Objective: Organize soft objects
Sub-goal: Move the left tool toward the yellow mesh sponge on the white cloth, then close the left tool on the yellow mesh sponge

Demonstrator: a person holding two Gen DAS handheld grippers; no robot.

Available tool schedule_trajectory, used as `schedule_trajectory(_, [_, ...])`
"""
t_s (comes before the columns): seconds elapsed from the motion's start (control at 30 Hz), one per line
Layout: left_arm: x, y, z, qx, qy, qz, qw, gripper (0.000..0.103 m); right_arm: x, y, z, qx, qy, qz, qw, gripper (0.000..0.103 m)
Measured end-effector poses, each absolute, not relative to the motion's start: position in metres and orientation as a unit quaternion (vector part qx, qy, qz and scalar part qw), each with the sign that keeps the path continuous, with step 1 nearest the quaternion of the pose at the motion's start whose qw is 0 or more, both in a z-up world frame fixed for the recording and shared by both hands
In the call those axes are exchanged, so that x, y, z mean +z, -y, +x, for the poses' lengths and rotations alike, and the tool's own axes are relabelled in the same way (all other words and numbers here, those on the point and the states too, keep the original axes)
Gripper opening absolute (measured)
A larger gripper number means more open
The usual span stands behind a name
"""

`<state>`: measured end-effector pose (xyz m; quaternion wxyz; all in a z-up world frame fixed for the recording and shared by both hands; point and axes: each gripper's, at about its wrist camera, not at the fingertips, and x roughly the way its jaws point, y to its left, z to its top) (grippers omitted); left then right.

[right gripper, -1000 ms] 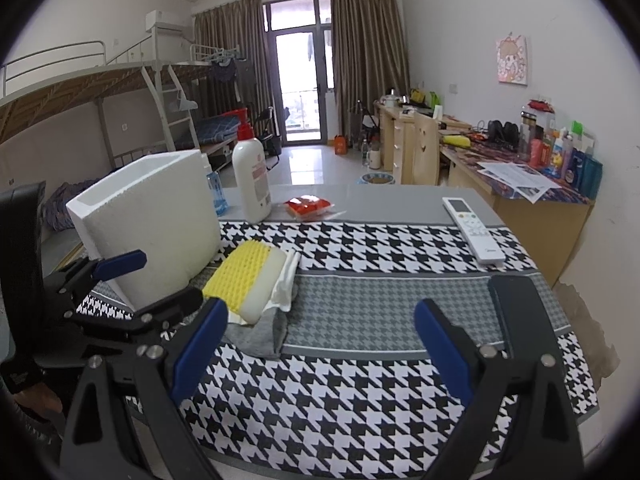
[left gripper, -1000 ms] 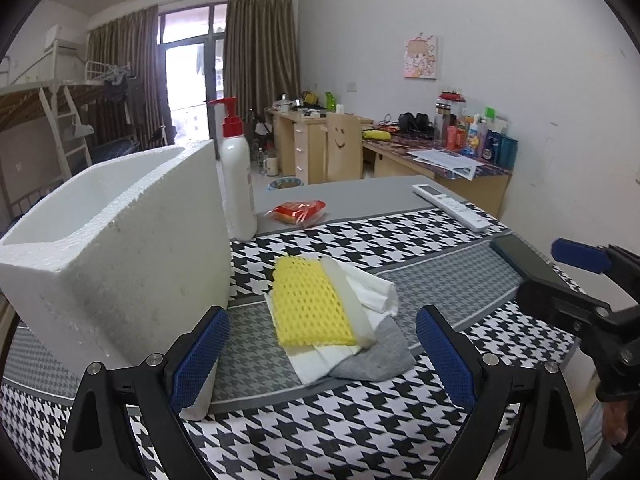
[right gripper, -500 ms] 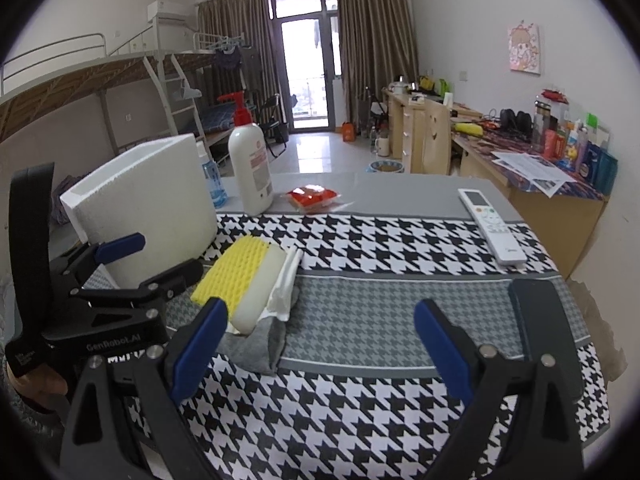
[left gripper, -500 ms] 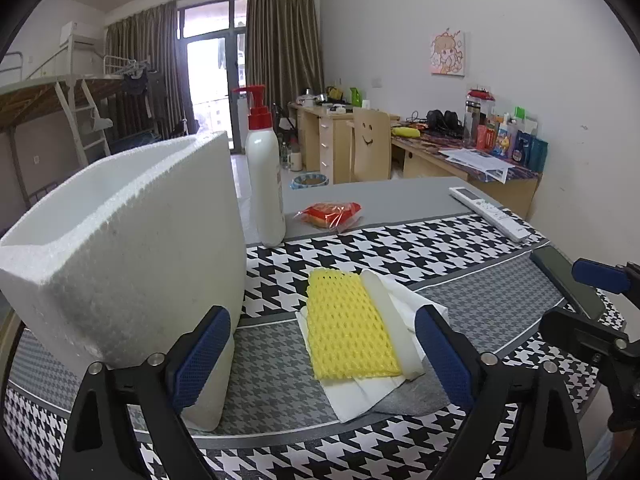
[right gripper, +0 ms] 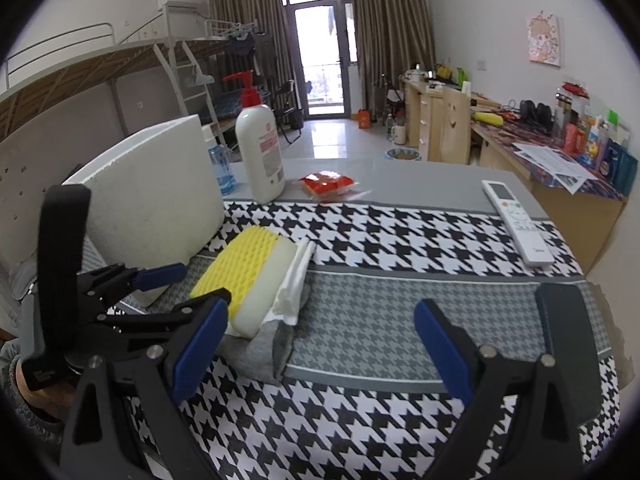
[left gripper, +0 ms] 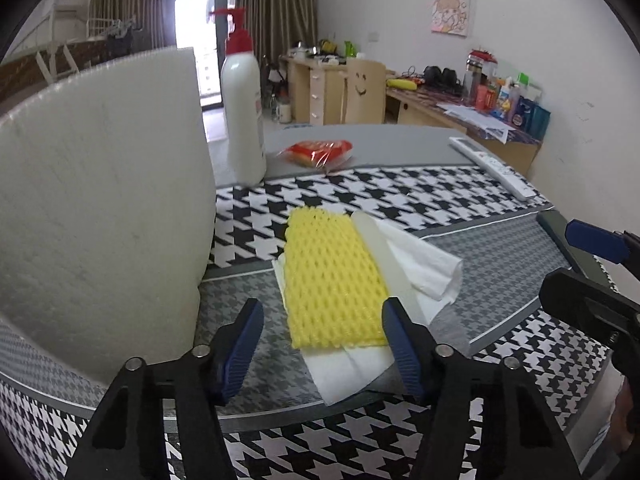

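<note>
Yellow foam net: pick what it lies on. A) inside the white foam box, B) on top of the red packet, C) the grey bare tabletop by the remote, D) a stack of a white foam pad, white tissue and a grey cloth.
D: the yellow foam net rests on a white foam pad, with white tissue and a grey cloth beneath, beside the white foam box.

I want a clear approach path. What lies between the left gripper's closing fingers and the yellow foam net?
Nothing: in the left wrist view only bare grey-patterned cloth separates the left gripper from the yellow foam net; its right pad reaches the net's near corner.
</note>
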<state>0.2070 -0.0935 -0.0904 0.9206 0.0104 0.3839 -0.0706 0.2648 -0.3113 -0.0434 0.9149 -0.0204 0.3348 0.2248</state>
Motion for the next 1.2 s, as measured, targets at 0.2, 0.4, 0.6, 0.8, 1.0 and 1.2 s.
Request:
schedule_trajectory(0.2, [-0.097,0.088,0.213,-0.084,-0.404,-0.01,0.911,0.046,-0.045,0.293,0.273,0.246,-0.344,-0.032,0.906,0.092])
schedule_trajectory(0.4, [-0.099,0.084,0.216,-0.096,-0.413,-0.018,0.905,0.041,-0.053,0.279,0.283,0.27,-0.369,-0.023,0.889,0.071])
schedule_trajectory(0.6, [-0.099,0.082,0.216,-0.111,-0.419,-0.024,0.901,0.029,-0.056,0.264,0.29,0.291,-0.382,-0.022,0.877,0.059])
schedule_trajectory(0.8, [-0.1,0.08,0.216,-0.115,-0.422,-0.025,0.899,0.018,-0.061,0.256,0.299,0.303,-0.401,-0.01,0.864,0.041])
schedule_trajectory(1.0, [-0.101,0.08,0.217,-0.118,-0.422,-0.024,0.898,0.014,-0.047,0.257,0.296,0.315,-0.378,-0.002,0.87,0.036])
schedule_trajectory(1.2, [-0.101,0.078,0.216,-0.118,-0.423,-0.028,0.898,0.012,-0.064,0.246,0.307,0.304,-0.411,-0.015,0.859,0.033])
